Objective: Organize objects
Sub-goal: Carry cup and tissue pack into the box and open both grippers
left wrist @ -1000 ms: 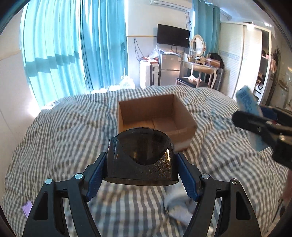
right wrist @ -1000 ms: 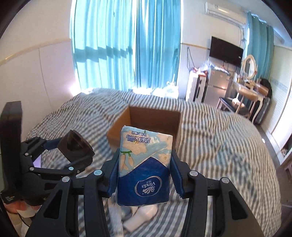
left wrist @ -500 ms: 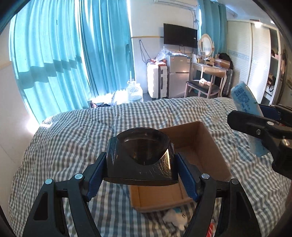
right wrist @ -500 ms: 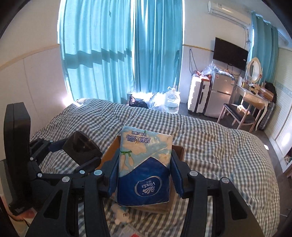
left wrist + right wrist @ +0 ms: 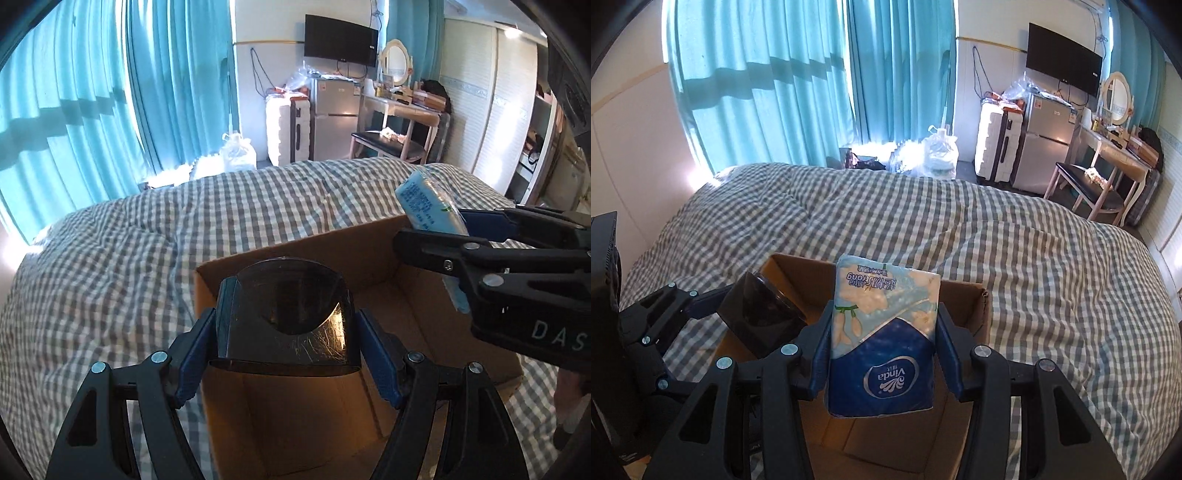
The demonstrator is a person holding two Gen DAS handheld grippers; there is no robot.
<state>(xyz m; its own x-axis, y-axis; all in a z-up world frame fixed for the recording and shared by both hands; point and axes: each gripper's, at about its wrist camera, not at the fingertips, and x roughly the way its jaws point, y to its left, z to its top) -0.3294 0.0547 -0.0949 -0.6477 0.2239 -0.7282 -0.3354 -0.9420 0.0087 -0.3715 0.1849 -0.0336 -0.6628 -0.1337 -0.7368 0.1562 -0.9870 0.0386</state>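
Both grippers hover over the open box (image 5: 369, 280) on the bed (image 5: 110, 266), which suggests their loads are about to be dropped inside. The left gripper (image 5: 284, 332) has its jaws clamped on a dark cup (image 5: 284, 317), mouth facing away. The right gripper (image 5: 882, 354) has its jaws clamped on a tissue pack (image 5: 882, 332), held upright so it clears the box walls.

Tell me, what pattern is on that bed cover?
A grey-and-white check on the bed cover, clearest in the right wrist view.
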